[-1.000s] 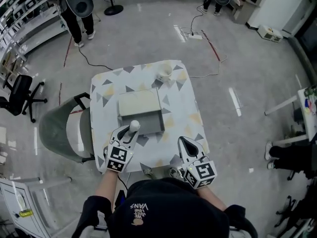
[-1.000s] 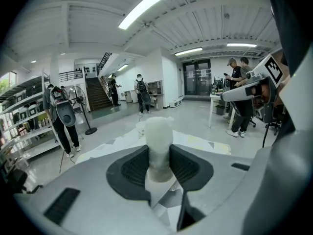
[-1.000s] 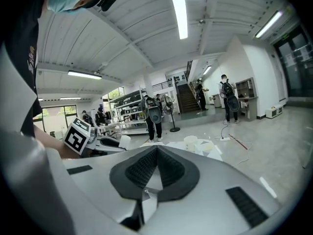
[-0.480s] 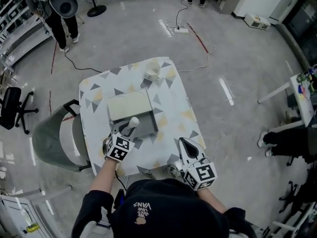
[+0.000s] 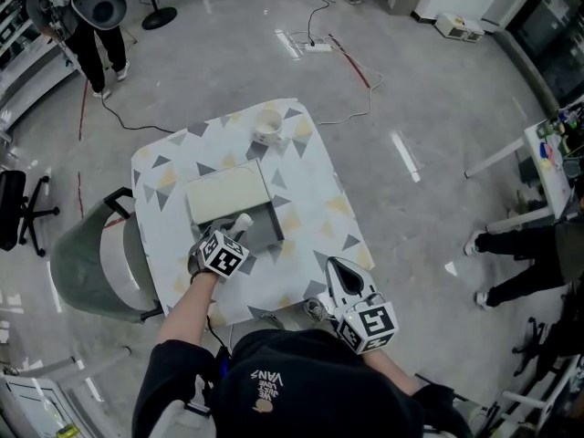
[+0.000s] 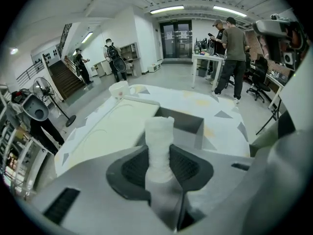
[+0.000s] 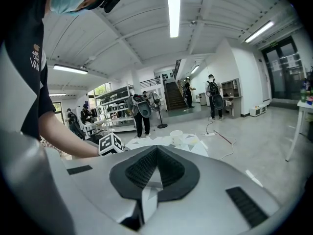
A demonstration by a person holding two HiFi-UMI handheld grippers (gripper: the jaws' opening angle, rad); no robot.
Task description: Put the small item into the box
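Table (image 5: pixel 321 199) holds an open box (image 5: pixel 228 194); left gripper (image 6: pixel 159 152) jaws clamp the small item (image 6: pixel 159 129), right gripper (image 7: pixel 156 153) closed.

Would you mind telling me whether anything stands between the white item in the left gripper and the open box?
Nothing visible does. The left gripper is shut on the white item just before the open compartment of the box. The lid lies flat beside it, and the cup stands at the far end of the table, off the path.

Head view steeply overhead; gripper views low, sharing table (image 5: pixel 315 199)
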